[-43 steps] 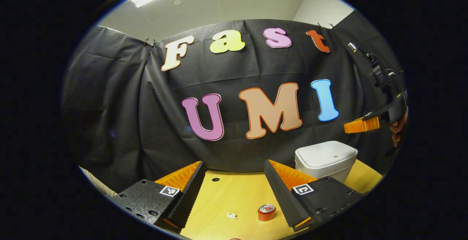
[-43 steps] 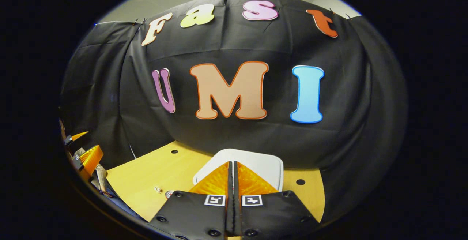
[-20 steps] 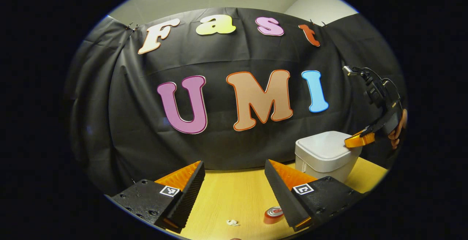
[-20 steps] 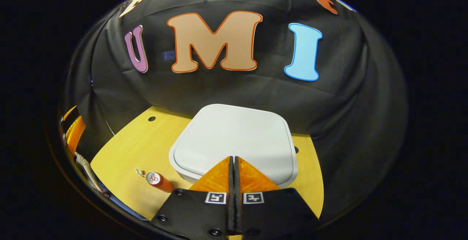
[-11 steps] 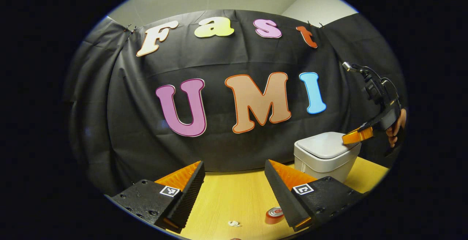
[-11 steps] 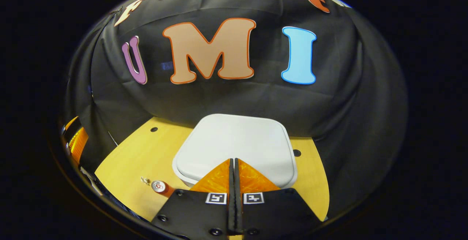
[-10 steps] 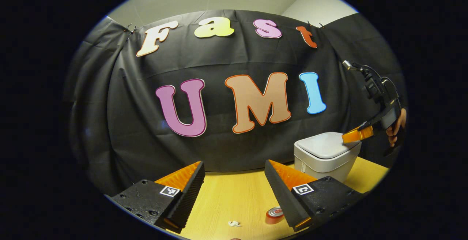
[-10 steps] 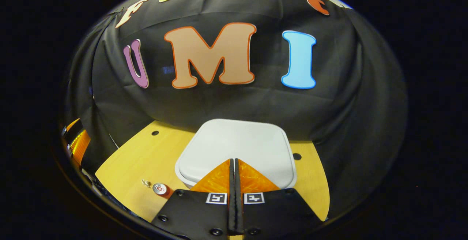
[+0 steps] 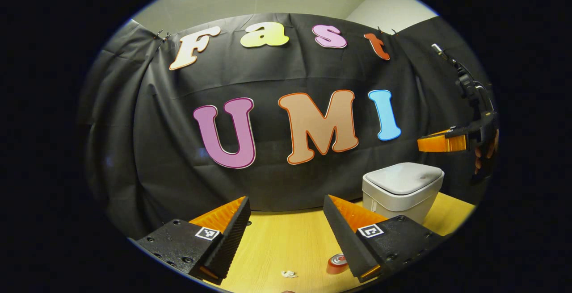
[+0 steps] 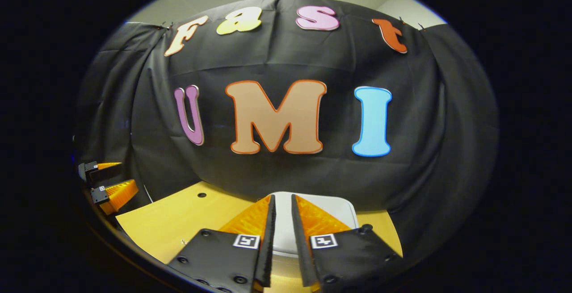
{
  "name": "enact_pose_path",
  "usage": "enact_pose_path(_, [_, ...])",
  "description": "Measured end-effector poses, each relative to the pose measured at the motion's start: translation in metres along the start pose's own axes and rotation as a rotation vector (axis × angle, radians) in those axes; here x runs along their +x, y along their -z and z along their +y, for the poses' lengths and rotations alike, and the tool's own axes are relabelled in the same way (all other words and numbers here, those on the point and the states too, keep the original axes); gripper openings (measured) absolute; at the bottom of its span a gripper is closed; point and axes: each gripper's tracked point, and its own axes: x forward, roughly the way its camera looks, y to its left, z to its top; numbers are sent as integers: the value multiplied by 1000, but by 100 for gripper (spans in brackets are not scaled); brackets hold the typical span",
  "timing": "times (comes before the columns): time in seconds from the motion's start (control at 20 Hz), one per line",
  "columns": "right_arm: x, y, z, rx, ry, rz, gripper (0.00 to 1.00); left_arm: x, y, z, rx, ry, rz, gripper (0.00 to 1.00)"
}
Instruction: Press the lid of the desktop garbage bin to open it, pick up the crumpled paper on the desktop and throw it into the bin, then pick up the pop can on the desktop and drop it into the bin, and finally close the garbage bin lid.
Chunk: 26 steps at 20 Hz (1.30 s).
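Lifted off the lid since half a second ago, the right gripper now hangs in the air above the white plastic desktop bin, clear of it, at about 3 o'clock in the left gripper view, with a hand behind it at the edge. Its fingers, pressed together a moment ago, now stand slightly parted with a narrow gap between them and nothing held. In the right gripper view the right gripper sits at 6 o'clock, and the bin's pale lid has shrunk to a low strip behind the fingertips, where it earlier spread wide under them. The lid looks flat and closed on the bin in both views.

The left gripper has barely shifted; its fingers are spread wide and empty at 6 o'clock of its own view, over the yellow wooden desk.

The left gripper view shows the small white crumpled paper and the red pop can low at 6 o'clock on the desk, the can partly behind the gripper's own finger, both well apart from the bin. The right gripper view shows the left gripper far off at 9 o'clock, its fingers apart, and a dark hole in the desk.
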Motion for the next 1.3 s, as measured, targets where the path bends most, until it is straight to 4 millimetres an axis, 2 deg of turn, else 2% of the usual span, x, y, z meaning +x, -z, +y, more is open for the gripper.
enact_pose_path(0.1, [-9,-12,22,-42,-53,-72,53,-1,0,2,0,-2,-2,96])
enact_pose_path(0.25, [-20,-17,53,-93,-116,-120,66,-2,3,8,-1,-10,3,96])
enact_pose_path(0.3, [-22,-14,62,-96,-134,-118,72,-3,5,9,-3,-12,5,100])
enact_pose_path(0.35, [-24,-8,69,-92,-151,-113,77,-4,6,10,-4,-14,7,96])
enact_pose_path(0.55, [-25,15,92,-77,-197,-71,81,-7,16,19,-1,-26,21,96])
enact_pose_path(0.6, [-26,22,97,-80,-208,-58,81,-9,20,20,-5,-28,24,100])
enact_pose_path(0.7, [-26,37,109,-87,-229,-36,83,-11,31,24,-17,-34,43,96])
enact_pose_path(0.75, [-27,47,116,-92,-243,-18,84,-11,37,27,-23,-38,57,96])
enact_pose_path(0.8, [-27,58,124,-99,-257,1,91,-10,45,29,-31,-39,71,96])
enact_pose_path(0.85, [-26,69,131,-108,-271,22,91,-10,52,31,-36,-40,88,96])
enact_pose_path(0.9, [-26,81,138,-119,-285,43,84,-10,60,33,-38,-42,106,96])
enact_pose_path(0.95, [-25,93,145,-130,-296,64,84,-10,67,35,-41,-43,120,96])
enact_pose_path(1.0, [-24,104,150,-138,-308,86,91,-9,75,37,-42,-42,134,96])
enact_pose_path(1.05, [-23,115,155,-142,-318,107,86,-8,83,39,-45,-42,148,96])
enact_pose_path(1.1, [-23,127,160,-142,-327,130,92,-7,90,39,-49,-40,163,100])
enact_pose_path(1.15, [-22,139,164,-138,-334,156,86,-6,98,40,-54,-39,178,96])
enact_pose_path(1.2, [-22,150,165,-136,-337,178,91,-5,104,41,-62,-36,189,96])
enact_pose_path(1.3, [-20,174,171,-136,-345,228,88,-2,119,41,-77,-31,215,100])
